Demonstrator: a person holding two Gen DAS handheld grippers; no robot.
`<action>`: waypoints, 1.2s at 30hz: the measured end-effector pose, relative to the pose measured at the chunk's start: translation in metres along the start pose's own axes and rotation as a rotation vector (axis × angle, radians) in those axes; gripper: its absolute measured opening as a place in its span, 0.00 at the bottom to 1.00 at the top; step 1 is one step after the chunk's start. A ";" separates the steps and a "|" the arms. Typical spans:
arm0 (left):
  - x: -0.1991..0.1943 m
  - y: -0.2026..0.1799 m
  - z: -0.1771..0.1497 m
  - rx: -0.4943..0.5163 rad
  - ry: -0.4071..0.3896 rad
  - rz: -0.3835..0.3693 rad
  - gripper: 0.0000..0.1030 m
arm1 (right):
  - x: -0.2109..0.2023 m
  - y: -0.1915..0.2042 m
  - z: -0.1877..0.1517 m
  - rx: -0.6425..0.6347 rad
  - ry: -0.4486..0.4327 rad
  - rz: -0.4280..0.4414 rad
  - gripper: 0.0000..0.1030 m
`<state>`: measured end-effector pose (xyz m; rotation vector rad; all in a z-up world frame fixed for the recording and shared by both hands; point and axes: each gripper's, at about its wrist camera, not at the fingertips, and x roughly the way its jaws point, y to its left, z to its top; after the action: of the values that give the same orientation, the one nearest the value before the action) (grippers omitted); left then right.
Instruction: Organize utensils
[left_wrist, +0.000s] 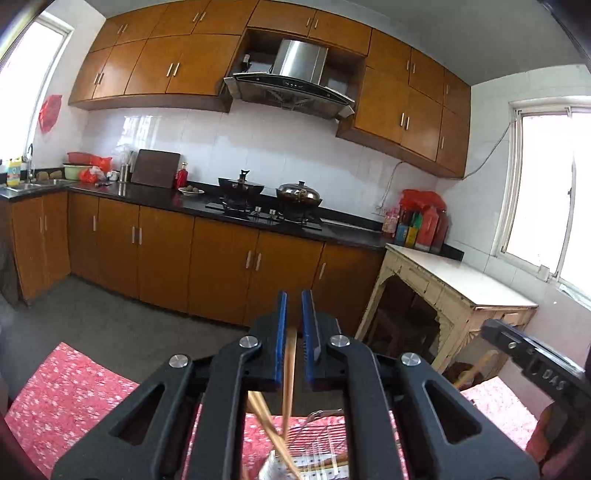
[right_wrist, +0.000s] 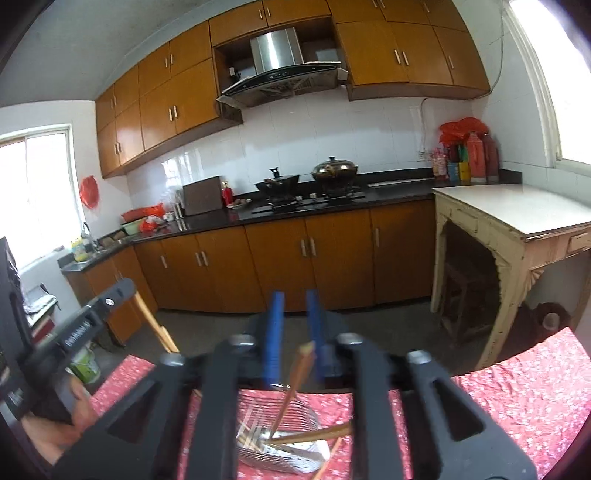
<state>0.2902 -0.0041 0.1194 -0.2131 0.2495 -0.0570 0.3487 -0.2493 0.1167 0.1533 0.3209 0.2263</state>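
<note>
The left claw (left_wrist: 295, 325) was clamped narrowly on a chopstick (left_wrist: 289, 369) above the wire basket (right_wrist: 280, 435). The right claw (right_wrist: 294, 325) stood part-open, its chopstick (right_wrist: 301, 365) loose, likely tipping toward three o'clock past the rim.

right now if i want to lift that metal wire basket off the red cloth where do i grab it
Grip the wire basket by its thin upper rim, coming from above on the side away from the chopsticks that lean inside it. The wall is open wire, so a jaw can probably pass either side of the rim. It rests on the red floral cloth.
</note>
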 end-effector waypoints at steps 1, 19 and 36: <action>0.000 0.002 0.002 0.000 0.002 0.009 0.20 | -0.004 -0.004 -0.001 0.004 -0.006 -0.008 0.38; -0.072 0.058 -0.054 0.029 0.140 0.114 0.34 | -0.067 -0.084 -0.101 0.106 0.155 -0.174 0.38; -0.053 0.062 -0.208 0.047 0.535 0.030 0.36 | -0.016 -0.038 -0.285 -0.024 0.598 -0.142 0.32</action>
<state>0.1883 0.0183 -0.0783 -0.1437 0.7837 -0.0893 0.2475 -0.2572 -0.1530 0.0343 0.9200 0.1302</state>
